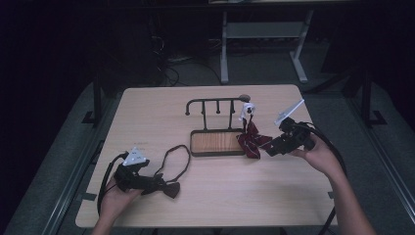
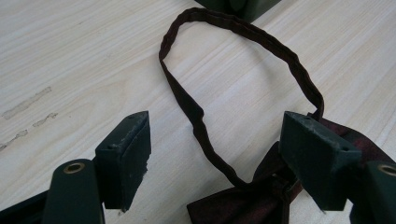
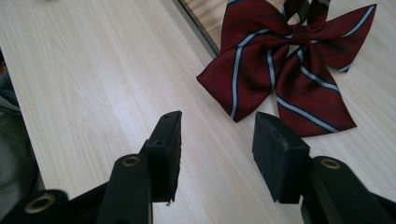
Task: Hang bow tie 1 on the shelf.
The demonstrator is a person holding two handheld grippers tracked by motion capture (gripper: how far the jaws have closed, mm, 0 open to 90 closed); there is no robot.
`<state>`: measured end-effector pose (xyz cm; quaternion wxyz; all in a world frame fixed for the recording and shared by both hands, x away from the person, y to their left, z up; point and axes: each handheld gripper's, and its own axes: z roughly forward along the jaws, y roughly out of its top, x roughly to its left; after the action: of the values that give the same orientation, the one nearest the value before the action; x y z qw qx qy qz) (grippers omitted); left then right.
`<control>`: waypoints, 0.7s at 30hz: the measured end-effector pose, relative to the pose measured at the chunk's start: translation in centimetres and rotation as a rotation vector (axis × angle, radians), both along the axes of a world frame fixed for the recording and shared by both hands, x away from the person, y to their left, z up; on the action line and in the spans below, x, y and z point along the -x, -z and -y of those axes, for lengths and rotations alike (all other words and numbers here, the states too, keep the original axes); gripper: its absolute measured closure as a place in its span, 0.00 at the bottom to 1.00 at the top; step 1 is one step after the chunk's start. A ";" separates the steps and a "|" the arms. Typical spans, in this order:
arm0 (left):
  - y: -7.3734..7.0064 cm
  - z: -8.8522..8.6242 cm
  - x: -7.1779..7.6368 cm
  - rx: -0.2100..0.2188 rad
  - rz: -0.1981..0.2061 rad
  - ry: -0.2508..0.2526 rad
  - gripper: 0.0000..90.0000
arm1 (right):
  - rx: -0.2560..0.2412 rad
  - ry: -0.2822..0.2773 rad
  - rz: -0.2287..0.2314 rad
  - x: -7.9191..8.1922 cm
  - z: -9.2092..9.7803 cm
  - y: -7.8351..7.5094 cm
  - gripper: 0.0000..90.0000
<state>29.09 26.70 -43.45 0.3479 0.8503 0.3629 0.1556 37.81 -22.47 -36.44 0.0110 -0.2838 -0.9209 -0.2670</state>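
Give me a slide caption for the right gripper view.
Open right gripper poised above the table, facing a red striped bow tie lying beside a wooden-based rack.

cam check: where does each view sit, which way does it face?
High view: above the person's side, facing forward and down on the table; forearms, both tongs visible.
Left gripper view: rides the left tongs, facing the dark bow tie.
Right gripper view: rides the right tongs, facing the striped bow tie.
Shared: high and right show the striped bow.
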 end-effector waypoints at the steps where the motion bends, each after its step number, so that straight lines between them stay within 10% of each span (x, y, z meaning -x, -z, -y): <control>1: 0.0 0.0 0.0 0.000 0.000 0.000 0.28 | 0.001 -0.003 0.001 0.0 0.0 0.1 0.57; 21: 0.0 0.1 -0.3 -0.007 -0.011 0.006 0.29 | -0.018 -0.004 -0.008 1.4 0.5 2.0 0.56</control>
<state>29.37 26.58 -43.49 0.3435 0.8535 0.3615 0.1511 36.44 -22.97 -38.48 0.0179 -0.2829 -0.9190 -0.2741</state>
